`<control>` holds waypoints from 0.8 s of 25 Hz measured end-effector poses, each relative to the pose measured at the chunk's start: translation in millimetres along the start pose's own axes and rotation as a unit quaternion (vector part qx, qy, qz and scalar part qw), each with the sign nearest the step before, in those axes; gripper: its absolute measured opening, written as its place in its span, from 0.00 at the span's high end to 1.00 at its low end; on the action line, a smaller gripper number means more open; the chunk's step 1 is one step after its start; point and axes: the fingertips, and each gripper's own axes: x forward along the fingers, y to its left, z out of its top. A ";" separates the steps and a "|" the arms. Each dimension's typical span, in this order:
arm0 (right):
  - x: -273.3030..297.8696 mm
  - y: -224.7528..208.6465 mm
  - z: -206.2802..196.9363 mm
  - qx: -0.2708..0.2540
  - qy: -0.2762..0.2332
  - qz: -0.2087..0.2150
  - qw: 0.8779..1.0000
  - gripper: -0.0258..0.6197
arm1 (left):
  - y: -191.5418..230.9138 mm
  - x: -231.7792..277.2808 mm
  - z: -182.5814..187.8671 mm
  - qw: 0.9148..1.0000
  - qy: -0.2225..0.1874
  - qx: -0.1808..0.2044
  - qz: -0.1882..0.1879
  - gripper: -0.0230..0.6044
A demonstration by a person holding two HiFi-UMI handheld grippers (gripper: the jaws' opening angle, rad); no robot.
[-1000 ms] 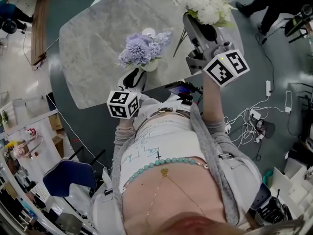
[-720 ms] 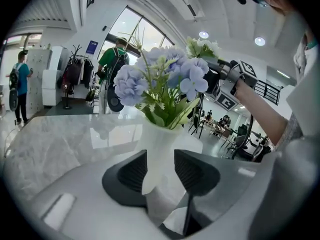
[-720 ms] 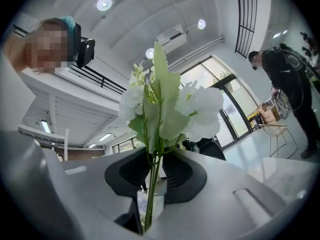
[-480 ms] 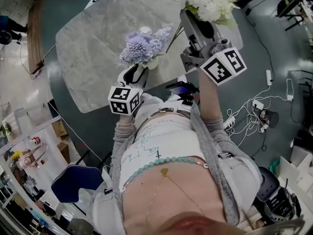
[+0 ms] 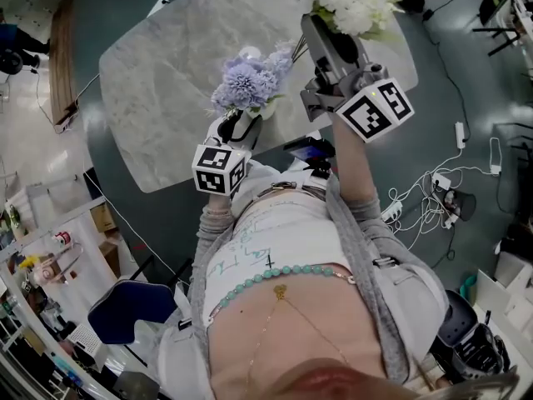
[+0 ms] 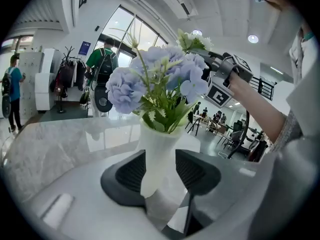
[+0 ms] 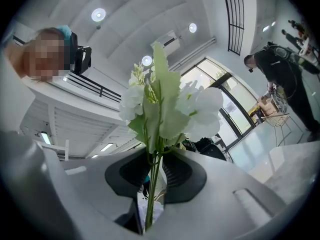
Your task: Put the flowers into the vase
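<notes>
My left gripper [image 6: 160, 171] is shut on a white vase [image 6: 159, 156] that holds purple-blue flowers [image 6: 152, 84]. From the head view the vase [image 5: 254, 115] with its purple flowers [image 5: 246, 82] is above the near edge of the marble table [image 5: 166, 65]. My right gripper [image 7: 156, 176] is shut on the green stems [image 7: 152, 184] of a white flower bunch [image 7: 172, 106]. The bunch of white flowers [image 5: 346, 2] is held high over the table's right part, to the right of the vase, with the right gripper [image 5: 321, 36] below the blooms.
The table stands on a grey floor with cables and a power strip [image 5: 433, 198] at right. A blue chair [image 5: 125, 307] is at lower left. People stand by the entrance [image 6: 10, 96] and at far right [image 7: 277, 74].
The vase with purple flowers has shifted slightly right and farther in my left gripper. The right gripper with the white bunch has moved a little left, toward the vase.
</notes>
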 end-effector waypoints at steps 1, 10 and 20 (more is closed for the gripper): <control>-0.4 -3.1 1.0 0.003 -0.002 0.001 1.000 0.82 | -2.9 3.7 1.2 1.000 0.002 0.001 -0.001 0.69; 0.2 -9.1 -17.8 -0.004 0.022 0.004 1.000 0.82 | -11.2 12.0 6.2 1.000 0.002 0.003 -0.006 0.69; -3.2 -13.5 -40.0 -0.012 0.065 0.022 0.998 0.82 | -13.3 24.5 16.9 1.000 -0.006 -0.009 0.001 0.69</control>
